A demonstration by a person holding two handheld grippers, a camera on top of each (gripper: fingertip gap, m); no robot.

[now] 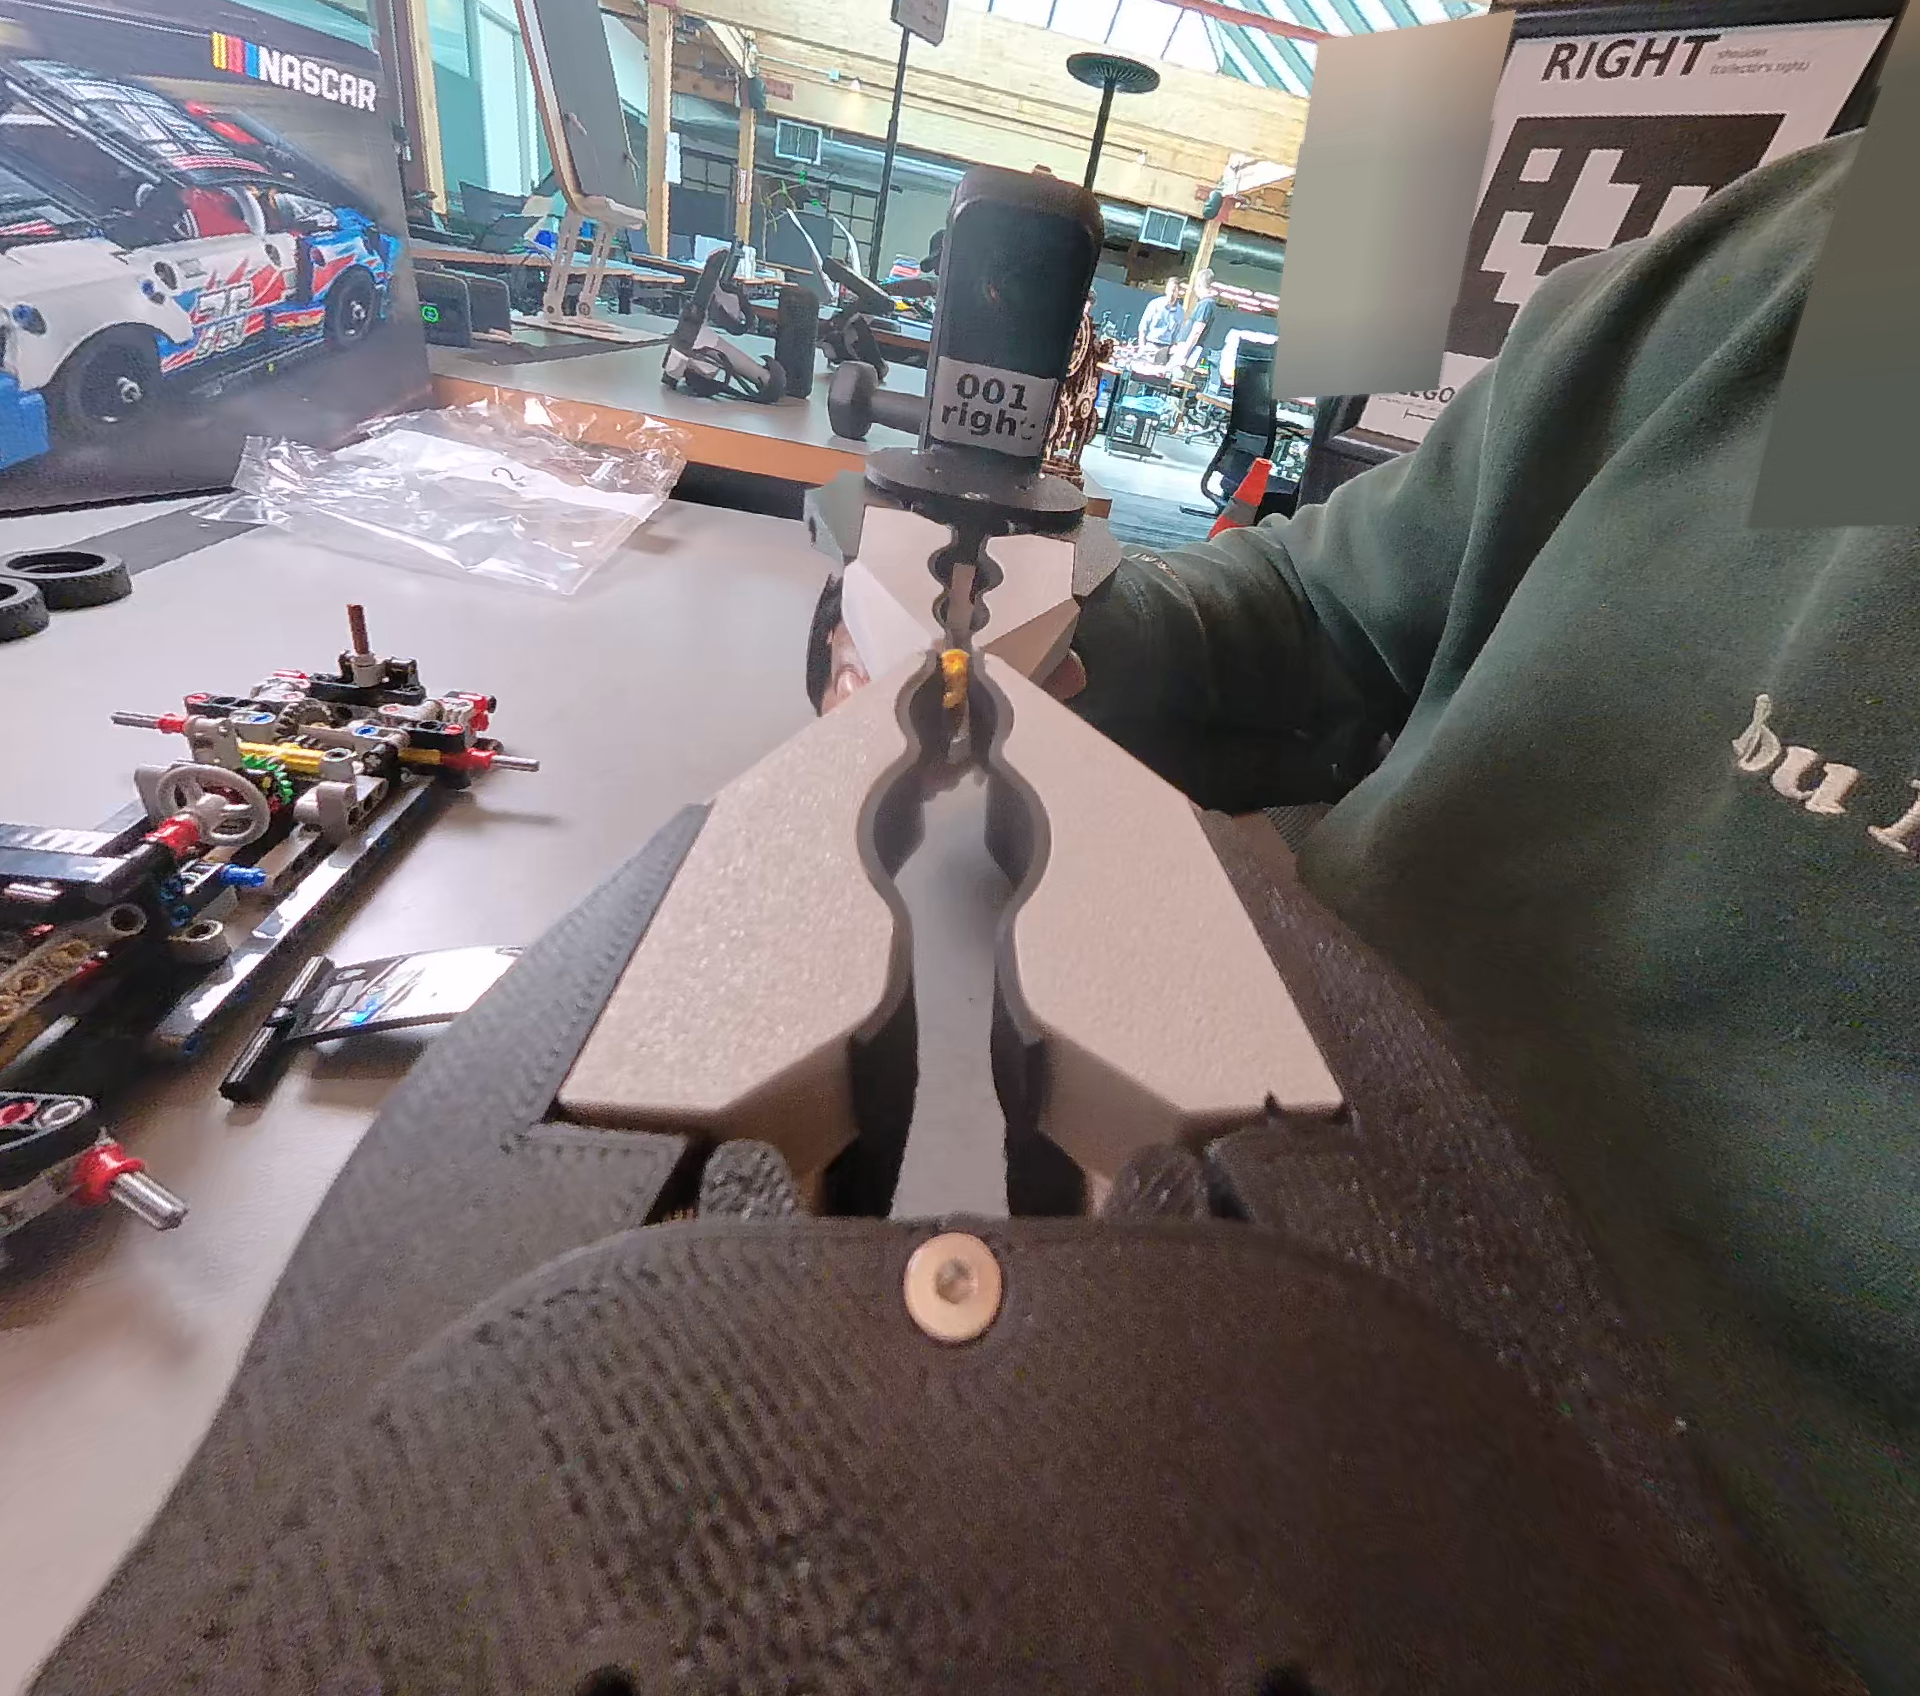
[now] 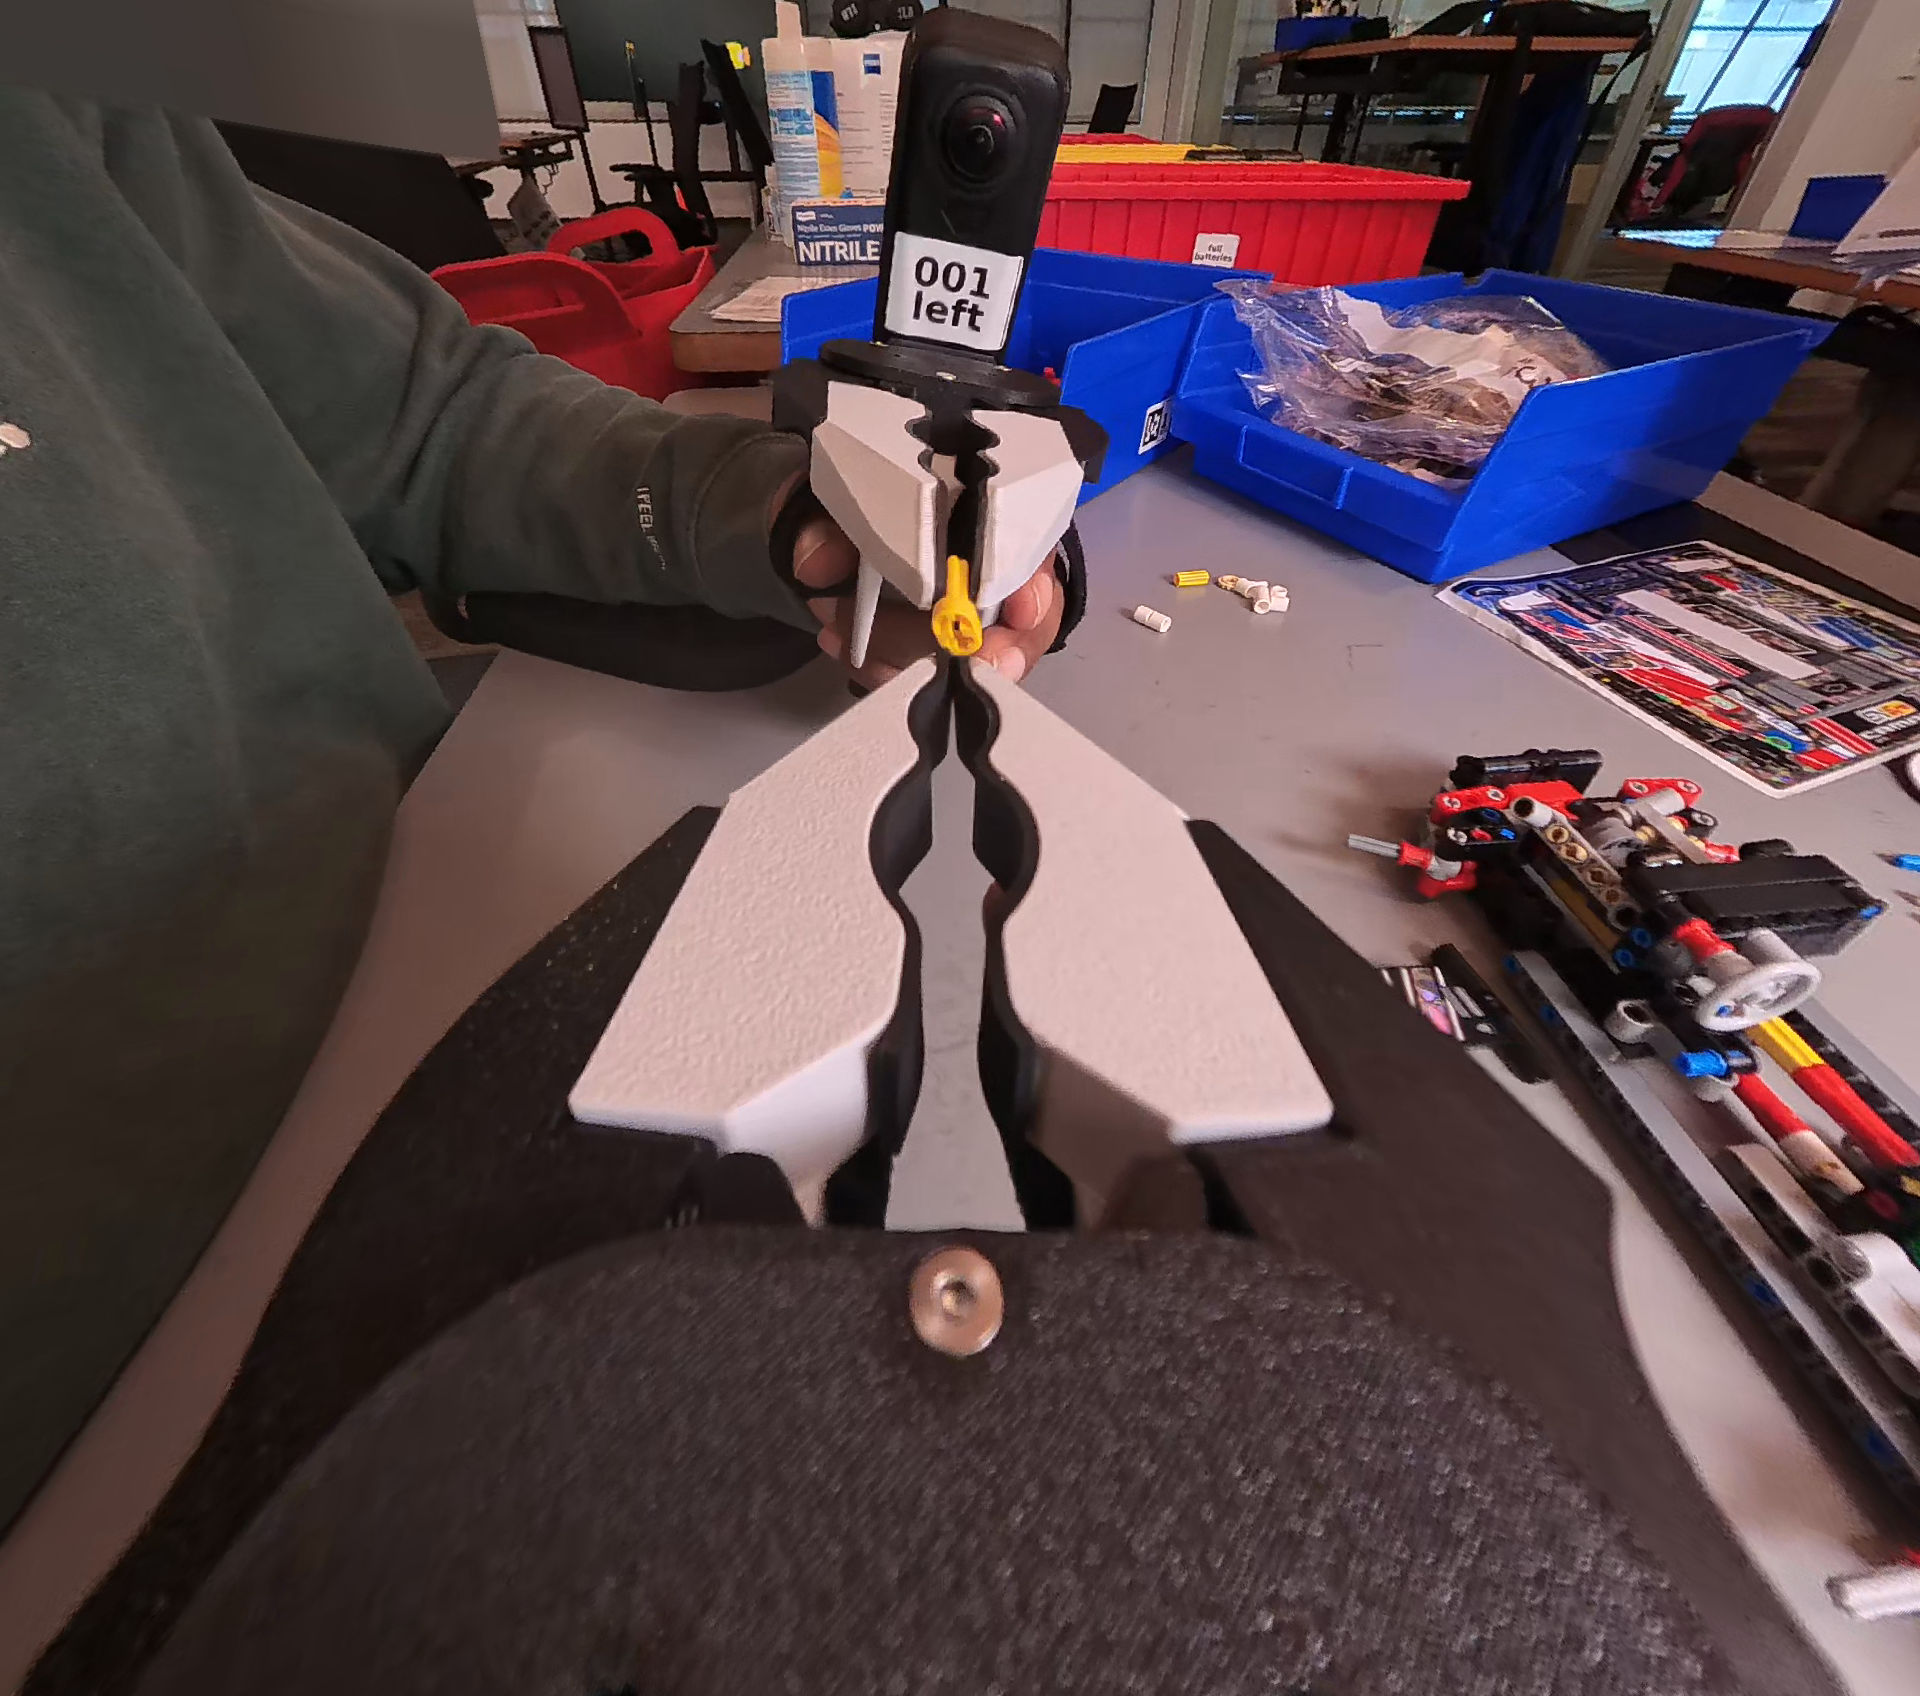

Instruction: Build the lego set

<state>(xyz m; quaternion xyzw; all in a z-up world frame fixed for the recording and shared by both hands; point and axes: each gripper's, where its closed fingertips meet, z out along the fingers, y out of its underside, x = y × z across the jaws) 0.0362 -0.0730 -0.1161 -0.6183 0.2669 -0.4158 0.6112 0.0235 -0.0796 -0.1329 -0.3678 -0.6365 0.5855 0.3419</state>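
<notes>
Both my claws met tip to tip mid-frame: left gripper (image 1: 951, 690) and right gripper (image 2: 951, 670) each pinched the little yellow pin (image 2: 954, 616). Half-built lego chassis (image 1: 260, 805) sat on the grey table (image 1: 644, 680), left of frame.

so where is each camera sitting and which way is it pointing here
Left wrist view: on the left gripper, facing the right gripper across the table; green sleeve, chassis at left.
Right wrist view: on the right gripper, facing the left gripper toward blue bins; same sleeve at left.
Shared: the yellow piece between the meeting tips, the chassis, the table.
</notes>
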